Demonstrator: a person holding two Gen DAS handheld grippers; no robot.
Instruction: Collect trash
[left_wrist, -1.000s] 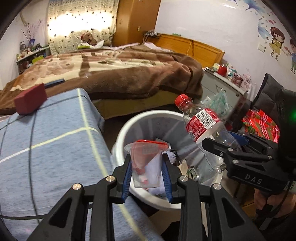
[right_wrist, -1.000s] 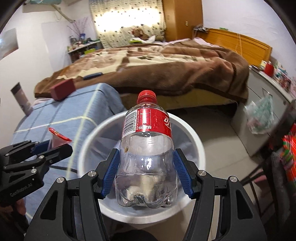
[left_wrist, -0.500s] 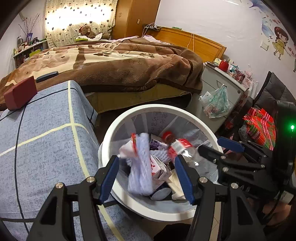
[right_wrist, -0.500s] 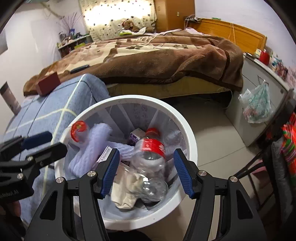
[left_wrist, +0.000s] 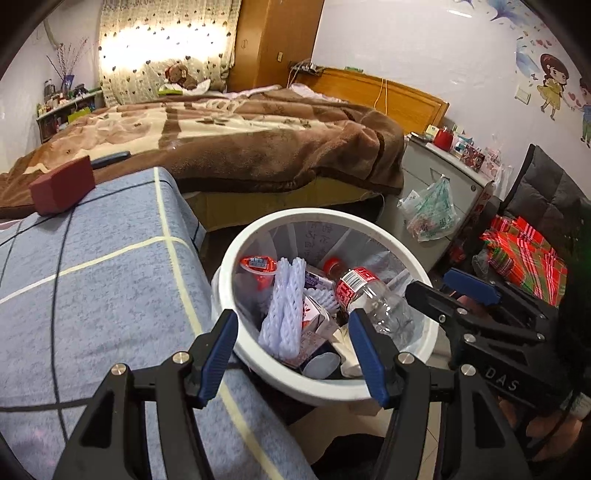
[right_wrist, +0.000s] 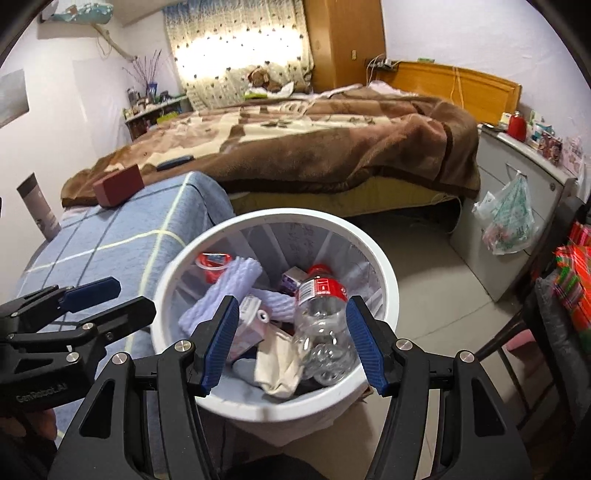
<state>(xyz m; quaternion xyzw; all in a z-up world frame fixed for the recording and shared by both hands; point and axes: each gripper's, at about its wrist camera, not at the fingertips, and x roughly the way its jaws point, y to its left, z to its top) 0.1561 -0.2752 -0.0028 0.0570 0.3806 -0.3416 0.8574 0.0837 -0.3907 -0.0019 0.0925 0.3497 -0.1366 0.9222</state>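
Note:
A white trash bin (left_wrist: 314, 218) stands on the floor beside the blue-covered table; it also shows in the right wrist view (right_wrist: 332, 229). Inside lie a clear plastic bottle with a red label (left_wrist: 369, 291) (right_wrist: 323, 306), a small plastic cup with a red lid (left_wrist: 258, 267) (right_wrist: 212, 262), white foam netting (left_wrist: 284, 306) (right_wrist: 236, 284) and cartons. My left gripper (left_wrist: 293, 347) is open and empty above the bin's near rim. My right gripper (right_wrist: 291, 339) is open and empty above the bin, and shows at the right of the left wrist view (left_wrist: 454, 291).
A table with a blue checked cloth (left_wrist: 92, 295) is left of the bin, with a dark red box (left_wrist: 62, 184) at its far end. A bed with a brown blanket (left_wrist: 240, 147) lies behind. A grey cabinet with a hanging plastic bag (left_wrist: 430, 210) and a chair (left_wrist: 535, 206) stand right.
One second ago my left gripper held the cup and my right held the bottle over the bin. Both opened, the items dropped into the bin, and both grippers have drawn back a little.

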